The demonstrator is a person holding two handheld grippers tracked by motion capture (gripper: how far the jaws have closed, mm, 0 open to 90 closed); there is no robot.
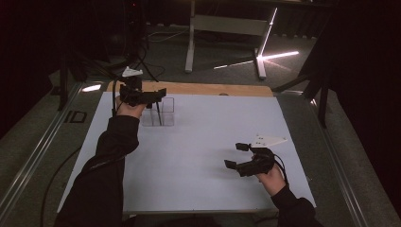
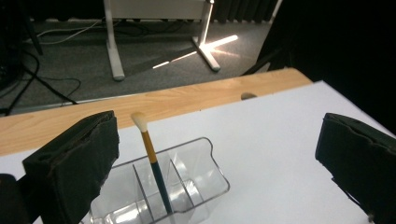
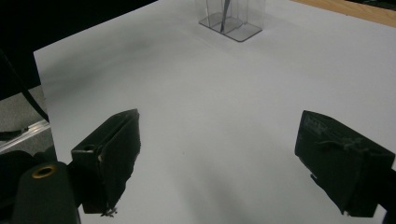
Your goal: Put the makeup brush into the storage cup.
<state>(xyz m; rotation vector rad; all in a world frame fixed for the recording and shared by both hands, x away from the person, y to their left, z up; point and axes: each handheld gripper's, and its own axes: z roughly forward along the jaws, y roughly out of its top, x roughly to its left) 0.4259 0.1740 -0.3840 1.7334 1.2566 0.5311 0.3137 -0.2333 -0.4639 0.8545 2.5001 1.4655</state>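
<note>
A clear plastic organizer [image 1: 165, 116] with several compartments stands at the far left of the white board [image 1: 213, 142]. A brush [image 2: 152, 154] with a yellow and dark handle stands upright in it, white tip up. My left gripper [image 1: 158, 98] hovers just above the organizer, open, and nothing is between its jaws. In the left gripper view, the left gripper [image 2: 219, 140] has the brush tip standing free near its left jaw, and the organizer [image 2: 205, 182] sits below. My right gripper [image 1: 235, 155] is open and empty over the board's near right. The right gripper view has my right gripper [image 3: 219, 154] over bare board, with the organizer [image 3: 233, 18] far off.
The board lies on a wooden table whose far edge [image 1: 213, 89] shows as a light strip. Metal rails [image 1: 38, 151] run along both sides. A desk frame [image 1: 227, 28] and cables [image 1: 146, 66] stand on the dark floor beyond.
</note>
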